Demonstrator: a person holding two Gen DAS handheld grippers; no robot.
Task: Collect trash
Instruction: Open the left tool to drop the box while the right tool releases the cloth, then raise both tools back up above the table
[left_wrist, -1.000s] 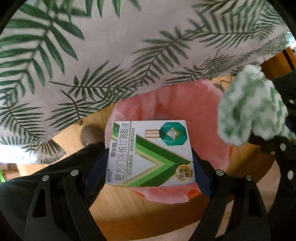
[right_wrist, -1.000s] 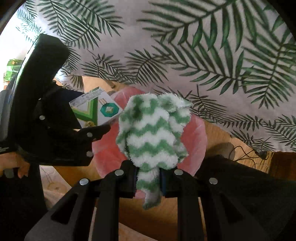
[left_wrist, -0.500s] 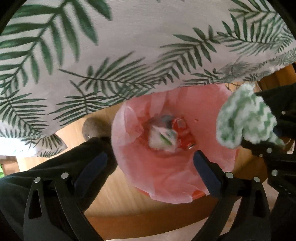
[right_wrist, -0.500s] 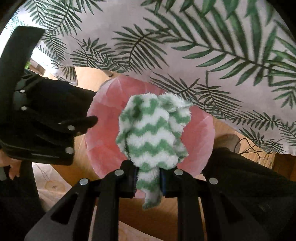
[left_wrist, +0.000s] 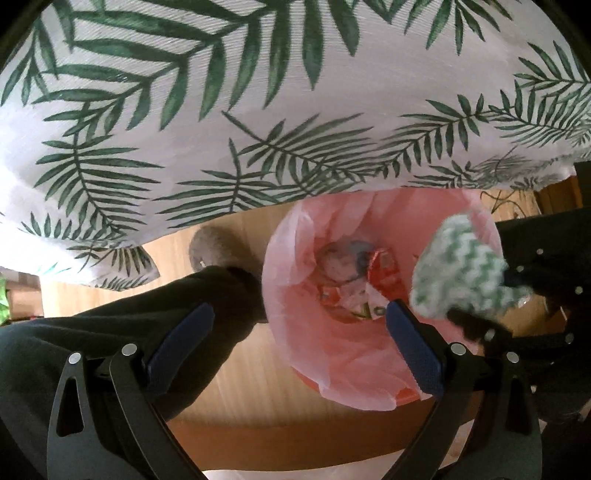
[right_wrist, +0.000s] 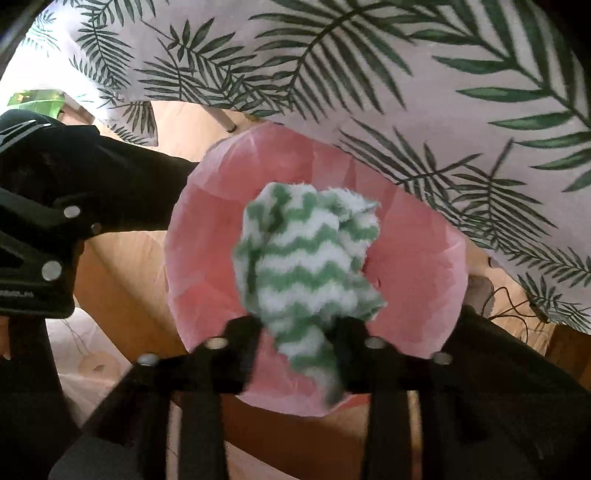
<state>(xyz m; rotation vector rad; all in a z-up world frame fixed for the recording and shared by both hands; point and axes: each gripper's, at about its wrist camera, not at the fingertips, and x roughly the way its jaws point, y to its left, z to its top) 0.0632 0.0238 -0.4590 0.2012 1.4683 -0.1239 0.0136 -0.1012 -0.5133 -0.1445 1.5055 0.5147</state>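
We have the right gripper (right_wrist: 299, 332) over the bin (right_wrist: 207, 266), its fingers just parting around the green-striped cloth (right_wrist: 306, 266); we spread them fully for a clean drop. Our left gripper (left_wrist: 299, 332) hangs spread, empty.

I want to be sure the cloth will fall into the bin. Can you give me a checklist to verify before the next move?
1. Green and white cloth is over the pink-lined bin: ok.
2. Right gripper lets go: its fingers have just been opening, the cloth is between them; whether it is fully free, cannot tell (blurred).
3. Left gripper is empty and wide open: ok.
4. Left gripper is out of the cloth's path: ok, it is beside it.
5. Bin has room: ok, only wrappers lie at the bottom.
6. Leaf-print tablecloth leaves the bin mouth free: ok, only the far rim is overhung.
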